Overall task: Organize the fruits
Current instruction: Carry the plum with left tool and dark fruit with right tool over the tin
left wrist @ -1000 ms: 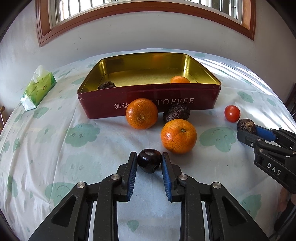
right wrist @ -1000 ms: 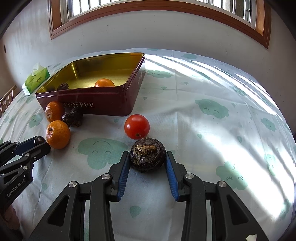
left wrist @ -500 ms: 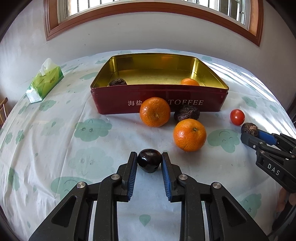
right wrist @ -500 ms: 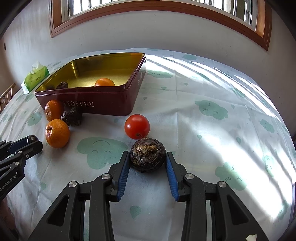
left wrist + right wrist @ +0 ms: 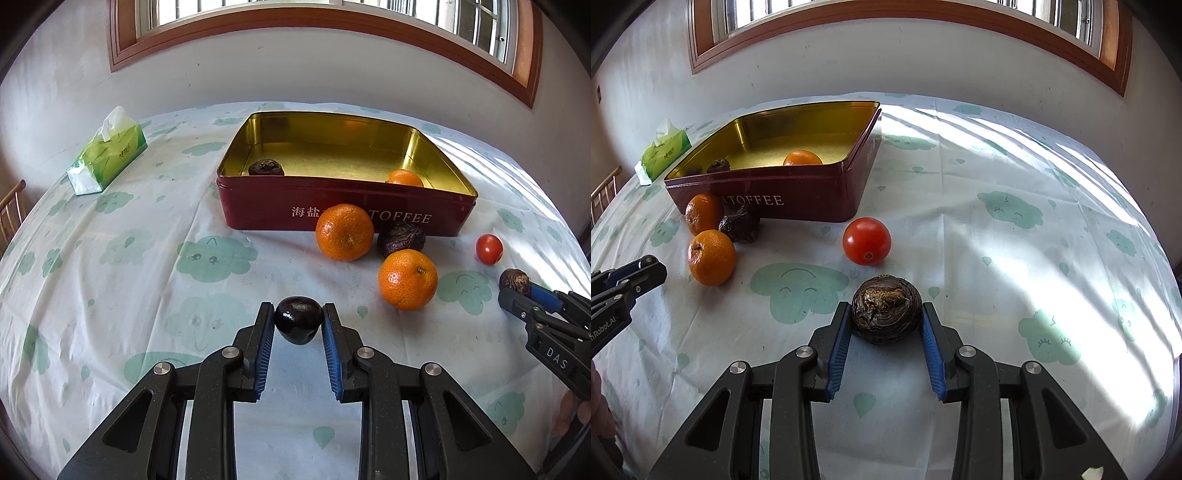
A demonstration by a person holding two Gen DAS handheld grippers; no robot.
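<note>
Gripping a small, glossy dark fruit (image 5: 298, 319), the left tool (image 5: 298, 325) has narrowed its blue pads onto both sides of it, just above the cloud-printed surface (image 5: 147, 295). The right tool (image 5: 885, 325) is set a little wider, pinching a wrinkled brown fruit (image 5: 885, 314) beside a red tomato (image 5: 866, 240). Two oranges (image 5: 407, 279) lie before the red toffee tin (image 5: 332, 216), which holds another orange and another wrinkled fruit.

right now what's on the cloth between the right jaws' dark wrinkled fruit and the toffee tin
Only the red tomato, standing apart from both the wrinkled fruit and the toffee tin, clearest in the right wrist view.
</note>
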